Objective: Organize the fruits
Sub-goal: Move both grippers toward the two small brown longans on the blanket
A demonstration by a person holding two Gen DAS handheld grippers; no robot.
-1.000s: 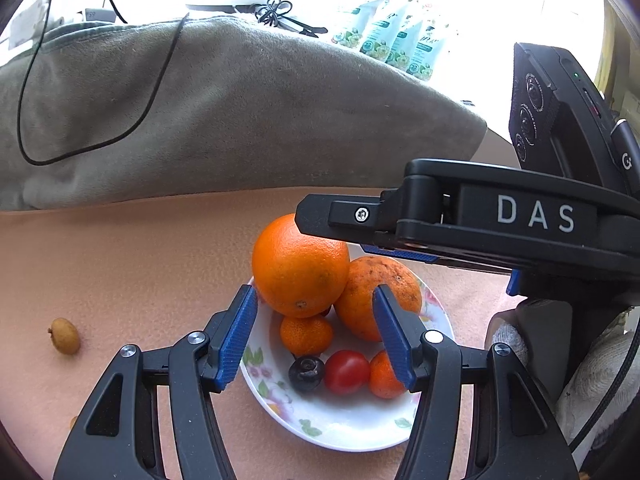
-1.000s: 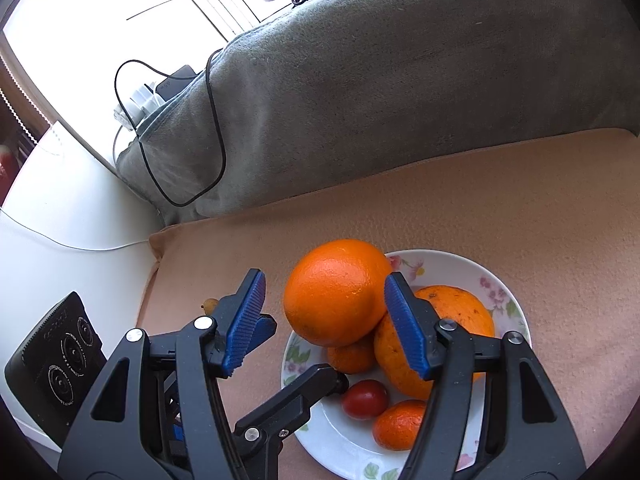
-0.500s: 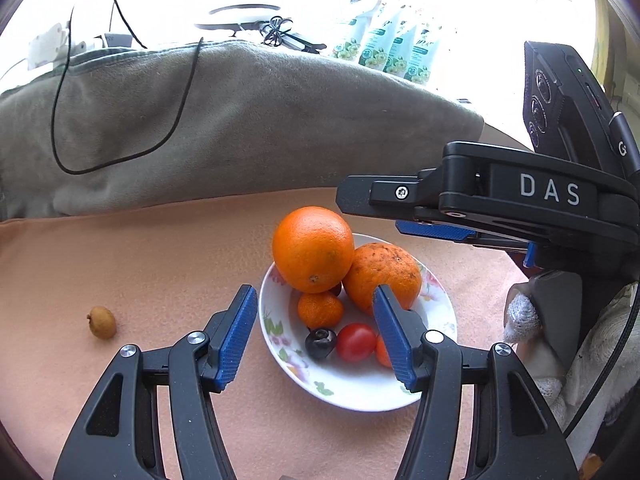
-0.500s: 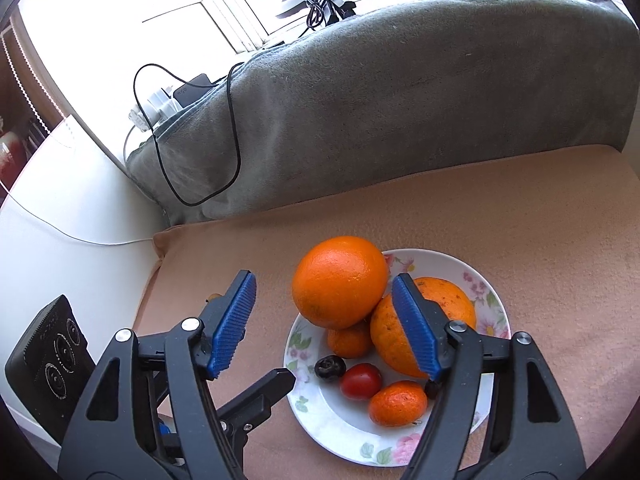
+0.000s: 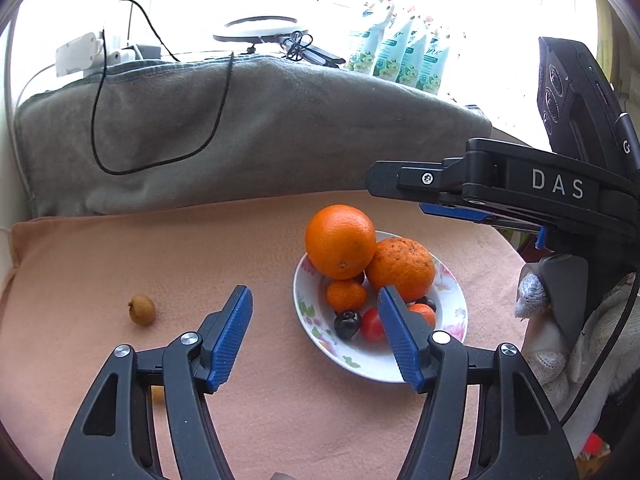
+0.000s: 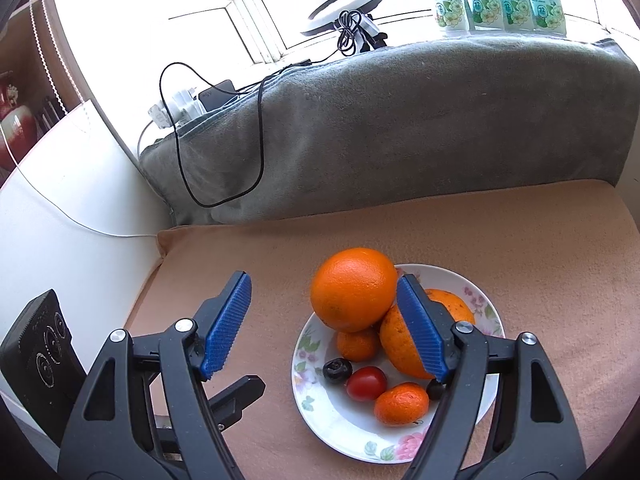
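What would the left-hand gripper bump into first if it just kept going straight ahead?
Probably the near left rim of the flowered plate, or the small mandarin just beyond. The left gripper, its jaws opening and empty, points there, but depth is unclear.

Both grippers, the left gripper [image 5: 316,334] and the right gripper [image 6: 326,326], are black plastic clamps with ribbed blue pads [image 5: 230,338] and silver screws. The right gripper's side reads "DAS" in white. A white knitted glove [image 5: 560,356] covers the hand.
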